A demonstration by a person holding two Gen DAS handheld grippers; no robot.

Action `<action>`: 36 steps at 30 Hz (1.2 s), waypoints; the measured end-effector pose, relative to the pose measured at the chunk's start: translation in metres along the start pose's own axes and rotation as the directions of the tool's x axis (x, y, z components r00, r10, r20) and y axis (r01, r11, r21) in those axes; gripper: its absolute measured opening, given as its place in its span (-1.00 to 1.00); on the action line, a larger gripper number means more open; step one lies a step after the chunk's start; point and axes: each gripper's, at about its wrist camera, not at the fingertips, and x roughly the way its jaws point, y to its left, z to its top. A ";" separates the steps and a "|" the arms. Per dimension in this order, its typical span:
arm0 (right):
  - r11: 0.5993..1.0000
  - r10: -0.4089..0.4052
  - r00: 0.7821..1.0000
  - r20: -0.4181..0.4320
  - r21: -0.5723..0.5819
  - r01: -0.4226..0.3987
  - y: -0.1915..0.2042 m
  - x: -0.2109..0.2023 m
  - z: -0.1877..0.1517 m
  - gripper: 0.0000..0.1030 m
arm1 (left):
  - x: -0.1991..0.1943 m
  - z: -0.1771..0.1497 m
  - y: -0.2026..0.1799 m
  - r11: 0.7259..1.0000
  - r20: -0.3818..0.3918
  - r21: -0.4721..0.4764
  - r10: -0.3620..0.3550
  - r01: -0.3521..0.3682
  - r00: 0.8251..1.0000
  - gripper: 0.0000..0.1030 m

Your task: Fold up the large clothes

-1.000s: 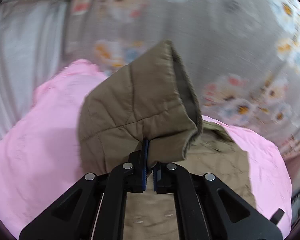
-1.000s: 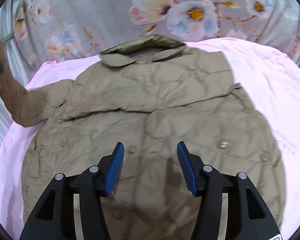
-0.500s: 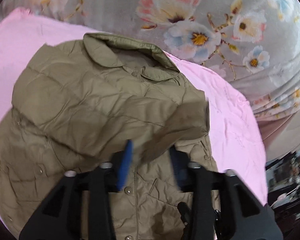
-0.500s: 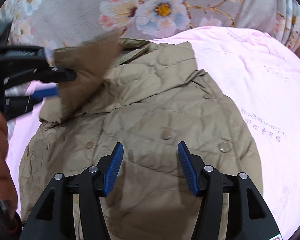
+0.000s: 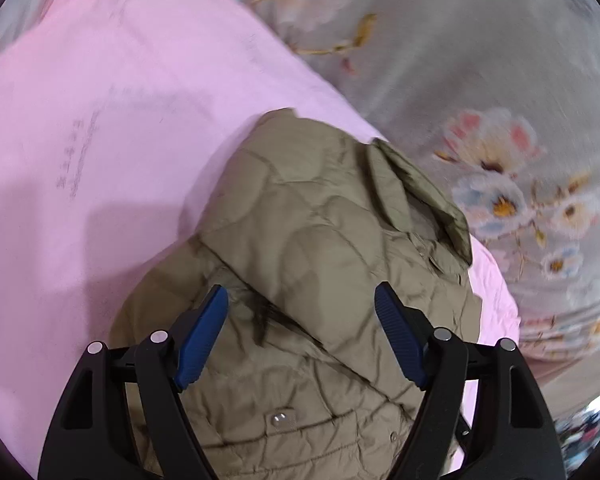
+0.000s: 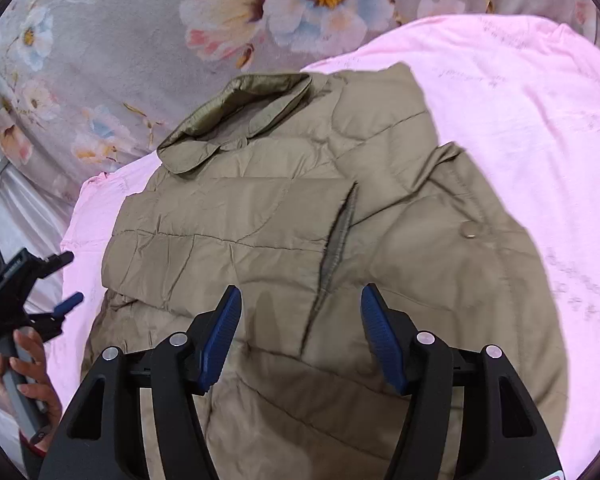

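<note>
The jacket [image 6: 284, 216] is a quilted cloth in khaki colour, puffy, with a matt surface and many small wrinkles; its collar [image 6: 236, 112] looks a little more shiny, like thin nylon. The snap button [image 6: 469, 233] on it is bright metal. Under it, the pink sheet [image 6: 520, 120] is a soft matt cloth with faint printed text. The grey flowered cloth [image 6: 120, 40] behind is smooth and matt. The right gripper [image 6: 301, 334] and the left gripper [image 5: 301, 334] are black matt plastic, with blue ribbed pads [image 5: 202, 338] and small polished metal pins [image 5: 443, 334]
</note>
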 end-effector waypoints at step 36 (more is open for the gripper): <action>0.959 -0.176 0.984 0.039 -0.218 0.180 -0.013 0.043 0.068 -0.96 | 0.068 0.015 -0.003 0.956 0.081 0.155 0.239 -0.249 0.968 -0.83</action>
